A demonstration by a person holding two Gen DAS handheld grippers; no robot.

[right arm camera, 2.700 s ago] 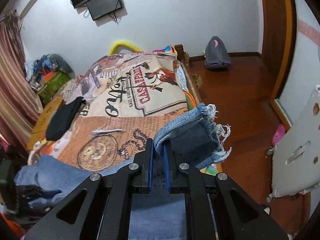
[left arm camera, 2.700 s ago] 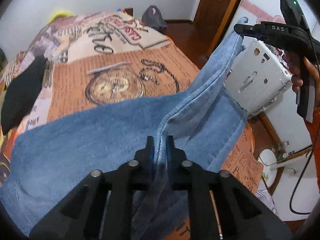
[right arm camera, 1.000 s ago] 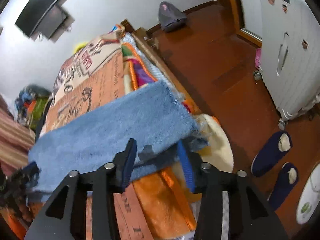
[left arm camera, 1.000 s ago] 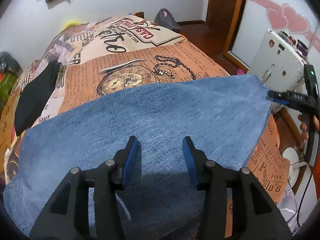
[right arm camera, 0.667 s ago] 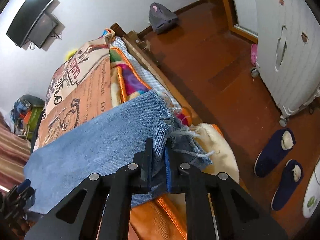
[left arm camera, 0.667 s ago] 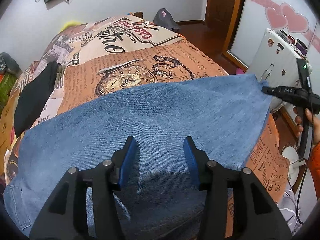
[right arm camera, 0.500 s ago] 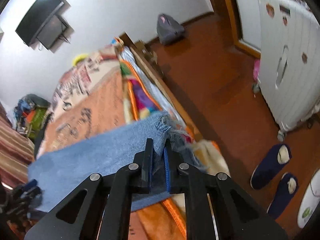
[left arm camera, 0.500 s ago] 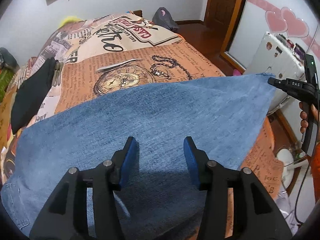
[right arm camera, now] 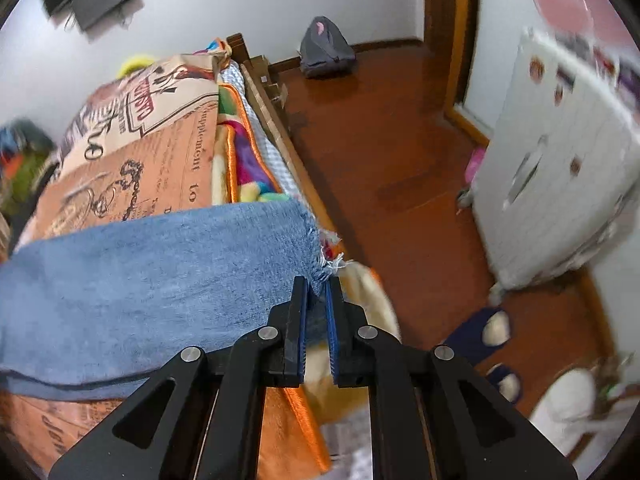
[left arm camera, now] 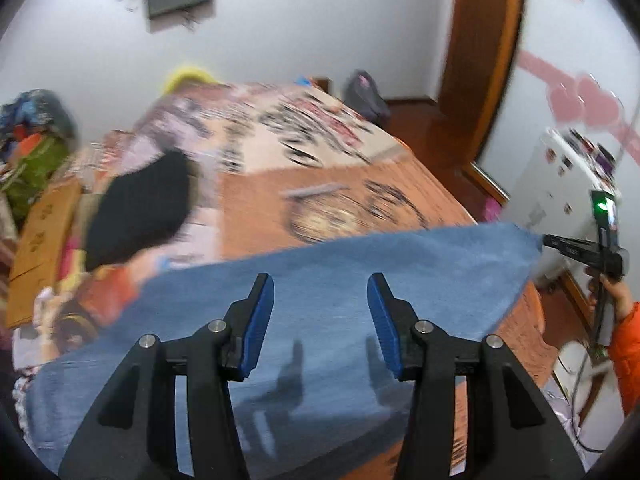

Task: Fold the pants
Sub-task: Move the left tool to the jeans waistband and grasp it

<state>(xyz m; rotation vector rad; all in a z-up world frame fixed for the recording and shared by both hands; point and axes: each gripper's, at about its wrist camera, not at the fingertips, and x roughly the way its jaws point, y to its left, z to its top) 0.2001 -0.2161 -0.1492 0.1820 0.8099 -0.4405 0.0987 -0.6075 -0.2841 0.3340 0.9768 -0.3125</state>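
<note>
The right claw (right arm camera: pixel 316 294) pinches the frayed hem corner of the pants (right arm camera: pixel 152 264) at the bed's (right arm camera: pixel 132 176) side edge. The left claw (left arm camera: pixel 321 322) hangs wide and empty above the denim.

A bed (right arm camera: pixel 168 160) covered by a newspaper-print spread is seen. Beyond its far end, a grey backpack (right arm camera: pixel 326 50) is set on the wooden floor against the wall. A black garment (left arm camera: pixel 140 210) is laid on the bed. Dark slippers (right arm camera: pixel 480 330) and a white cabinet (right arm camera: pixel 560 184) are seen beside the bed.

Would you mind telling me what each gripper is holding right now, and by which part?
The right gripper pinches the jeans at the frayed hem corner; the left gripper is open, holding nothing.
</note>
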